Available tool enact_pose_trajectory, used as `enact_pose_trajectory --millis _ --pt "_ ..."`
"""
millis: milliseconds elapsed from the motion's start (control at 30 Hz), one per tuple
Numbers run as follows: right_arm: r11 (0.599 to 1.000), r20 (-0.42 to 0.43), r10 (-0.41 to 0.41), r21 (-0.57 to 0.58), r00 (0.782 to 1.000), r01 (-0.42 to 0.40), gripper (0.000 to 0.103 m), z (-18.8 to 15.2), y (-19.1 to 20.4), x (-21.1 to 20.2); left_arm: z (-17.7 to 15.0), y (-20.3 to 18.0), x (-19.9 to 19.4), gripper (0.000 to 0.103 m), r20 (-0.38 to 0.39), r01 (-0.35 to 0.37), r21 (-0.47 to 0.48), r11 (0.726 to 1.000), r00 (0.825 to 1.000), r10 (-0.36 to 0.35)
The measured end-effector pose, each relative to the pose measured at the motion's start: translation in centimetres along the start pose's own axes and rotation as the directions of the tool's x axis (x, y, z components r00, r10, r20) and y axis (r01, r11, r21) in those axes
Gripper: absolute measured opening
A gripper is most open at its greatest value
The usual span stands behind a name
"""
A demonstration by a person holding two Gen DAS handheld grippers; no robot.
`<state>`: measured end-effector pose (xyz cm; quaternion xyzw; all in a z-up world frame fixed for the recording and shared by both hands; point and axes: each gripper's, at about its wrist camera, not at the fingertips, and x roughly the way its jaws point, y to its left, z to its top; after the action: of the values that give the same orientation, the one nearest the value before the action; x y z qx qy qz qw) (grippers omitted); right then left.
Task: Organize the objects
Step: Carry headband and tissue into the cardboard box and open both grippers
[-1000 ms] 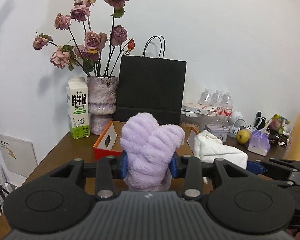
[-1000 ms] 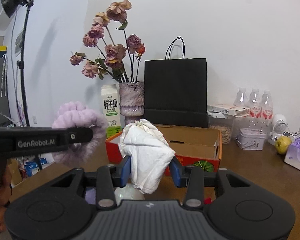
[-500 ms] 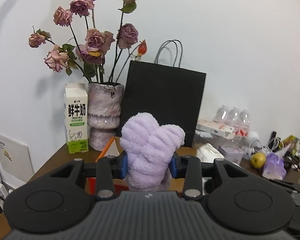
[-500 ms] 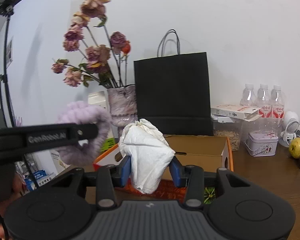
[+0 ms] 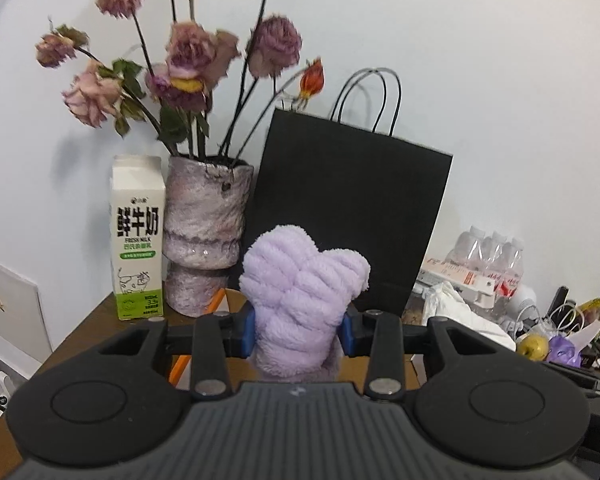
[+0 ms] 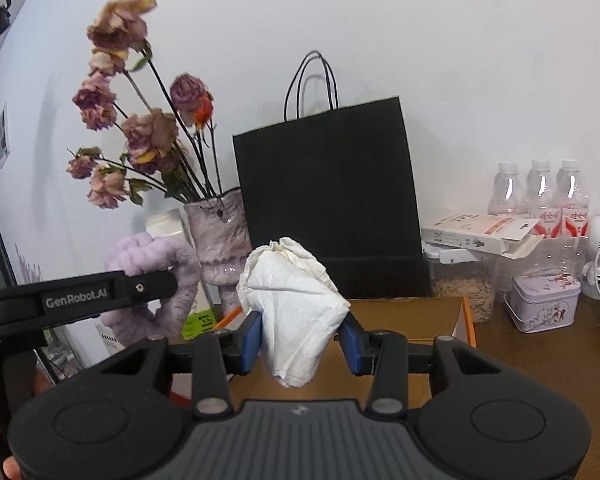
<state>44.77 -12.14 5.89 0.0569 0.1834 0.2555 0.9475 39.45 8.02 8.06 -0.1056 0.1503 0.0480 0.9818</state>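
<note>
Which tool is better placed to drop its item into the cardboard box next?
Right, probably. The right tool holds the white cloth directly before the open cardboard box; the left tool, gripping the purple fluffy cloth, sits toward the box's left edge.

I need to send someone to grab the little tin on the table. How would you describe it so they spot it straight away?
Start at the black paper bag standing against the wall and go right, past the clear container of seeds. The tin sits on the wooden table in front of three water bottles. It is the only pale lilac lidded box with a flower print.
</note>
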Motion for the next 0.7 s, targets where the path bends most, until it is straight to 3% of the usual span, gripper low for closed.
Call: enact_pose_trajectory --millis 467,700 --pt "0.997 -0.124 -0.080 -0.006 0.989 0.080 0.041 -1.2 -2.6 5.7 -1.1 0.5 7.7 0.039 -0.167 -0.003 0.047 0.999 0.986 0.011" --pt "0.994 -0.164 -0.110 -0.015 0.980 0.109 0.041 -2.2 -3.1 6.8 -2.4 -0.1 9.1 0.039 -0.200 0.020 0.078 0.997 0.980 -0.004"
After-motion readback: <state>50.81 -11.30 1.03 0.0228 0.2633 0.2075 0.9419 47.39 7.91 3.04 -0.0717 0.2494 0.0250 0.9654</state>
